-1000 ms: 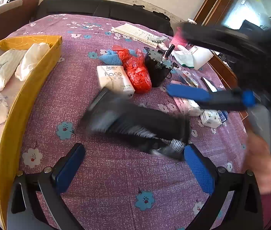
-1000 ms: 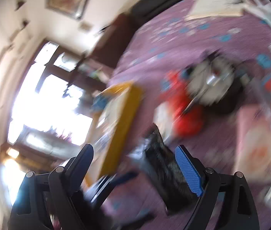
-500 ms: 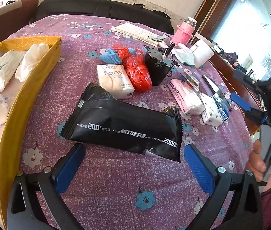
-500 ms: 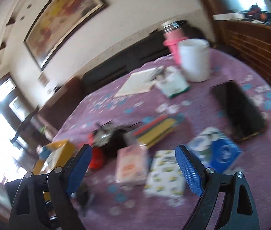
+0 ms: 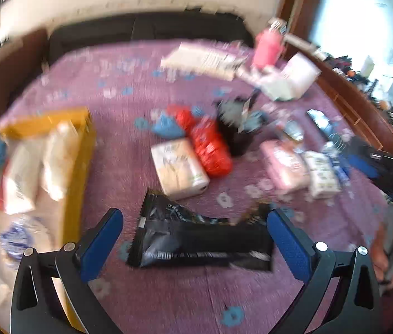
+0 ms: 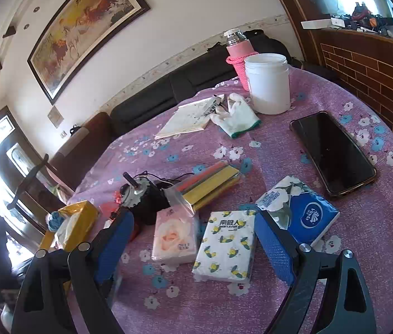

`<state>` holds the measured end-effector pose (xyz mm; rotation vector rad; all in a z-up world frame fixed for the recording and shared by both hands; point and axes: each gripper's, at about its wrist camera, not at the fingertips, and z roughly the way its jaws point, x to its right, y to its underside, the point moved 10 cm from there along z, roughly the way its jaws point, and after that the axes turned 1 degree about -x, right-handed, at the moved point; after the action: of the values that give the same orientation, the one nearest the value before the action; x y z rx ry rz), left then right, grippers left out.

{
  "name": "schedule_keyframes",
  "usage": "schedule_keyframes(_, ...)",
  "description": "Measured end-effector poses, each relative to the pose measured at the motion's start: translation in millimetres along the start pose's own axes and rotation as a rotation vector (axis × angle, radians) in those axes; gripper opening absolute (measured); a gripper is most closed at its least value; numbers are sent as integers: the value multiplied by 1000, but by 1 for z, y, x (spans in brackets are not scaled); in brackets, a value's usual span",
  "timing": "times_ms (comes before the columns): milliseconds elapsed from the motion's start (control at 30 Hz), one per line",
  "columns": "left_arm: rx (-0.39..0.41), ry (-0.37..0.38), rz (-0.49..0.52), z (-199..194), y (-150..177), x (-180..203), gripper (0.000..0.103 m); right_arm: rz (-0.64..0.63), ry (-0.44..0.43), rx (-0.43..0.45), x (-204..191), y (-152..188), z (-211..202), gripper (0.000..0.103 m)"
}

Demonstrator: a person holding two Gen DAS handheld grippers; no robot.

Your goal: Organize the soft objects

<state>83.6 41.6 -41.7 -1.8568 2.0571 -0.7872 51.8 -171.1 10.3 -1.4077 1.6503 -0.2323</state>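
Between the spread fingers of my left gripper (image 5: 195, 240) lies the black wipes pack (image 5: 199, 243), flat on the purple floral tablecloth (image 5: 168, 300); the jaws are wide open and hold nothing. My right gripper (image 6: 193, 243) is just as wide and empty, hovering over the lemon-print tissue pack (image 6: 225, 247), with the rose-print tissue pack (image 6: 175, 238) just beside it and the blue tissue pack (image 6: 304, 215) close on the other side.

The yellow box (image 5: 76, 172), already holding white packets, sits well off to the left.

My worries: the left view is smeared, so I cannot judge exactly where the pack's edges sit against the pads. It looks nearly as long as the opening, so closing lengthwise could buckle the film or pinch only a crimped end and let it droop and slip. On the right, the packs lie so close that a careless close could catch two at once or shove one toward the phone (image 6: 332, 153). The motor-topped black cup (image 6: 143, 197) stands near enough to be knocked on the way across to the box.
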Motion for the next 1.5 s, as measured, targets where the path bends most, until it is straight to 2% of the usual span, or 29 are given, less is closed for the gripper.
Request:
schedule_keyframes(67,-93,56,-64,22,14,-2,103,7,16,1,5,0,0,91)
schedule_keyframes(133,-121,119,-78,20,27,7,103,16,26,-1,9,1,0,91)
schedule_keyframes(233,-215,366,-73,-3,52,44,103,19,29,-16,11,3,4,91)
schedule_keyframes(267,-216,425,-52,-19,59,54,103,17,30,-22,10,3,5,91)
schedule_keyframes(333,-171,389,28,-37,61,56,103,12,31,-25,9,4,5,91)
schedule_keyframes(400,-102,275,94,-51,59,48,103,11,35,-21,9,4,5,91)
schedule_keyframes(500,-65,276,107,-57,58,52,103,15,45,-20,11,4,5,91)
schedule_keyframes(567,-41,252,159,-55,58,59,103,19,55,-14,13,4,4,91)
schedule_keyframes(700,38,179,446,-46,58,112,103,20,92,49,20,-6,-12,91)
schedule_keyframes(800,14,137,694,-27,74,154,103,5,106,86,24,-11,-36,91)
schedule_keyframes(933,-14,90,845,0,89,177,103,-26,136,60,39,-10,-57,93)
schedule_keyframes(1000,-22,61,847,15,88,180,103,-25,165,38,53,-10,-59,93)
schedule_keyframes(1100,-49,52,749,23,82,172,101,8,181,16,68,-11,-57,93)
schedule_keyframes(1167,-72,67,699,21,80,166,71,27,190,-15,75,-8,-50,93)
schedule_keyframes(1200,-92,74,663,18,79,158,40,22,201,-39,78,-6,-44,93)
schedule_keyframes(1300,-90,46,565,8,72,132,34,-9,252,-88,85,-1,-28,92)
schedule_keyframes(1400,-91,42,466,0,68,106,35,-44,287,-127,88,1,-11,92)
schedule_keyframes(1467,-79,43,429,-2,67,100,38,-102,322,-158,86,1,2,92)
schedule_keyframes(1500,-81,41,415,1,67,98,47,-136,344,-171,85,1,8,92)
